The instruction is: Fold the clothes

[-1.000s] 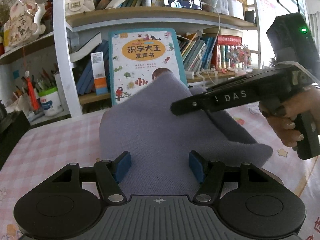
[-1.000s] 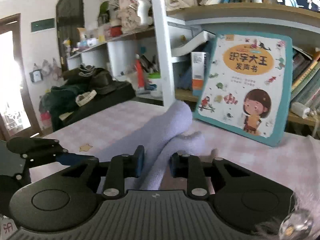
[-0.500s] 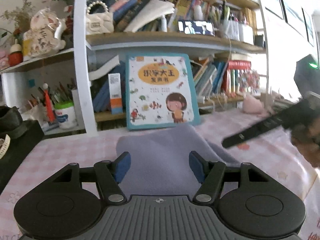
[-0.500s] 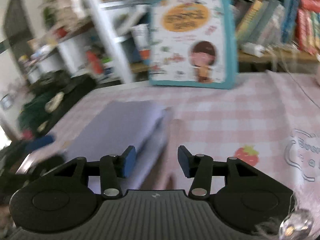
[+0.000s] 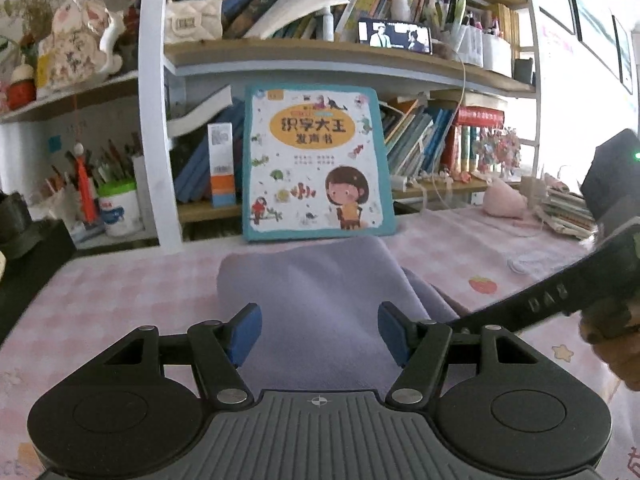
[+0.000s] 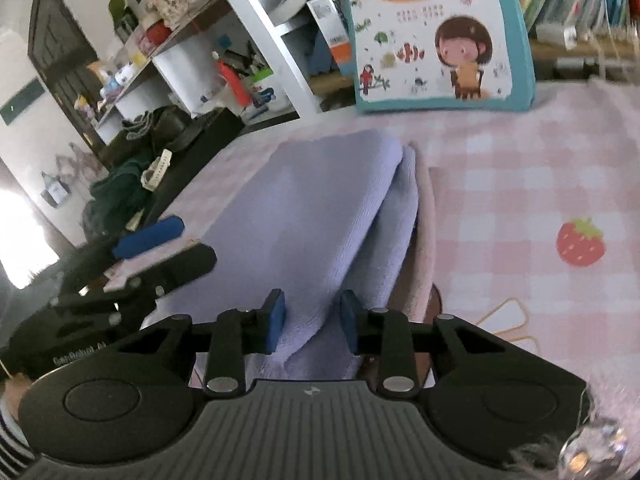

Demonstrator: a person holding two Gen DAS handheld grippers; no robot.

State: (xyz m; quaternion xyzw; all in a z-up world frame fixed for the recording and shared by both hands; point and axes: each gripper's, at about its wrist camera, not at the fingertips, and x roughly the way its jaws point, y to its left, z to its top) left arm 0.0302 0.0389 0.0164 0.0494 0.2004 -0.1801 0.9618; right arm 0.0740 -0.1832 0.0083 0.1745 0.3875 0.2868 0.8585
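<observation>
A folded lavender garment (image 5: 320, 300) lies flat on the pink checked tablecloth (image 5: 100, 308). It also shows in the right wrist view (image 6: 320, 216), its stacked fold edges on the right side. My left gripper (image 5: 319, 334) is open, its blue pads over the garment's near edge, holding nothing. My right gripper (image 6: 312, 326) is open with a corner of the garment lying between its pads. The right gripper's finger also shows at the right of the left wrist view (image 5: 532, 304). The left gripper shows at the left of the right wrist view (image 6: 148, 240).
A teal children's book (image 5: 316, 164) leans against the bookshelf (image 5: 320, 56) behind the garment. A white pen cup (image 5: 118, 208) and a dark box (image 5: 32, 248) stand at the left. A pink object (image 5: 504, 200) lies at the far right.
The right gripper laid the lifted part of the garment down flat and opened, then moved to the garment's near right corner. The left gripper stayed open.
</observation>
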